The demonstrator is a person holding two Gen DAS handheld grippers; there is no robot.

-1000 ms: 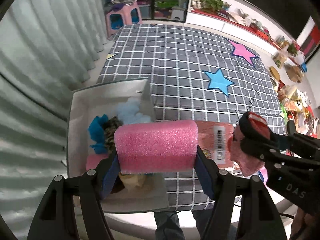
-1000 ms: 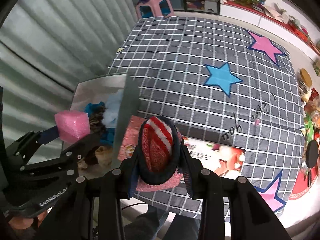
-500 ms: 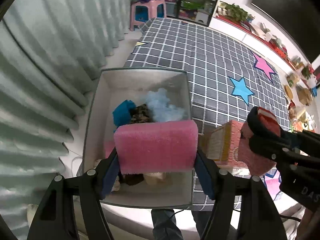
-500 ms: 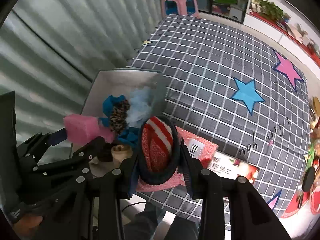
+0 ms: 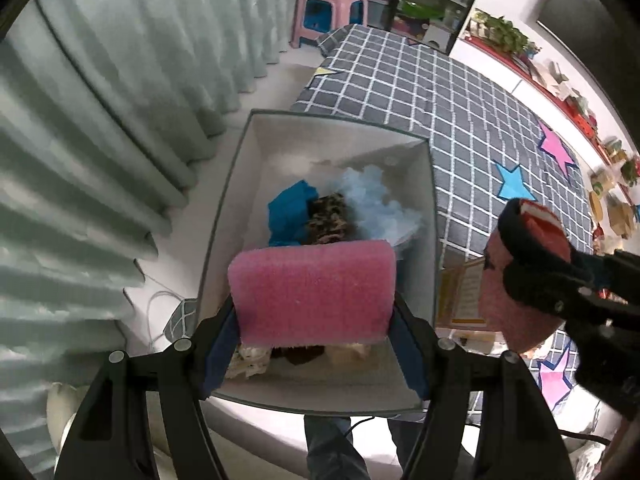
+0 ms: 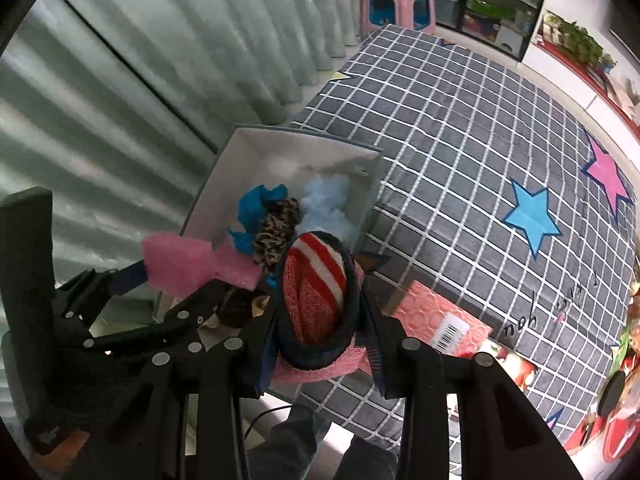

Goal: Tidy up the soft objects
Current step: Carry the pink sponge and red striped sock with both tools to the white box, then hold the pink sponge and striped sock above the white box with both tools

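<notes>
My left gripper is shut on a pink foam block and hangs over the near half of the white storage box. Inside the box lie a blue cloth, a leopard-print piece and pale blue fluff. My right gripper is shut on a rolled red, white and pink knit sock with a dark cuff. It hovers by the box's right wall, at the near corner. In the right wrist view the foam block shows at the left.
The box stands at the near left corner of a grey checked table cover with stars. A pink packet with a barcode lies beside the box. Pale curtains hang at the left. A pink stool and shelves stand far back.
Both grippers have moved left with their loads, from over the table edge to the box. The foam block now hangs over the box's inside, and both views have rolled.
</notes>
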